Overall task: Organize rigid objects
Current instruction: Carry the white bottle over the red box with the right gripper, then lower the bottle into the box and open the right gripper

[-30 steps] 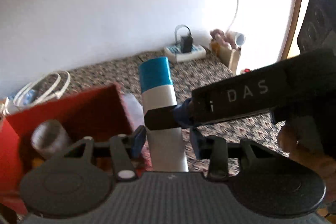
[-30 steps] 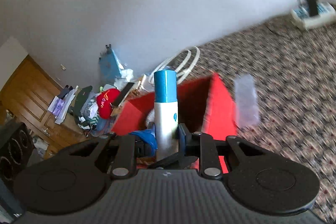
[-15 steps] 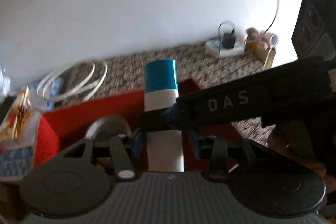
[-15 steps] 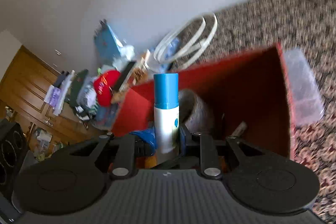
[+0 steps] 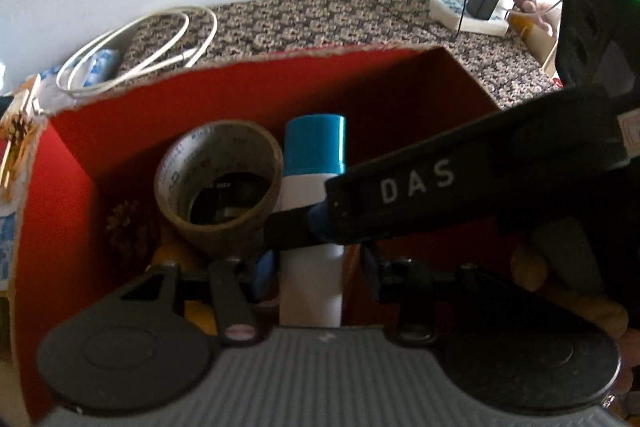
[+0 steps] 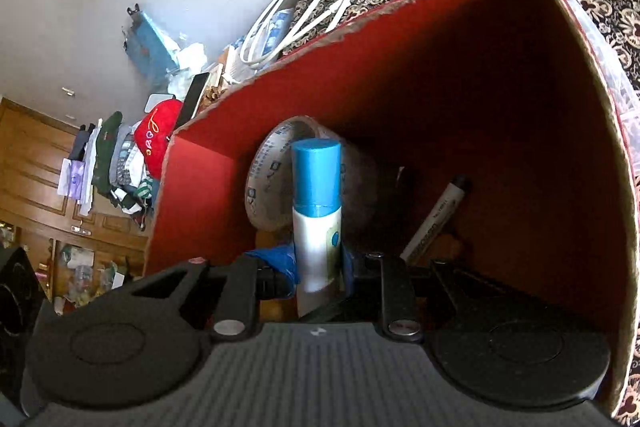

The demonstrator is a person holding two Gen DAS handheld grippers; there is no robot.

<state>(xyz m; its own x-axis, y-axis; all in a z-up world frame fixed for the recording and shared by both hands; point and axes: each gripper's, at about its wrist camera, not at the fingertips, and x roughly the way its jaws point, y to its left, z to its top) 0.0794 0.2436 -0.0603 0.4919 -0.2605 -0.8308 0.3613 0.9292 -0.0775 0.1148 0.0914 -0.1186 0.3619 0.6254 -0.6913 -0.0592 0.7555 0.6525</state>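
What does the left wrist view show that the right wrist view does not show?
Only the left wrist view shows the right gripper's black body marked DAS, a white power strip and a pine cone in the box. Only the right wrist view shows a marker leaning in the box and a red cushion. Both show the red box, the tape roll, the white cable and the blue-capped bottle.

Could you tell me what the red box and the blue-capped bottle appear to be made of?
Red box: likely cardboard with a matte red coating; its torn rim shows brown fibre. Blue-capped bottle: probably smooth plastic, with a faintly glossy white body and an opaque blue cap.
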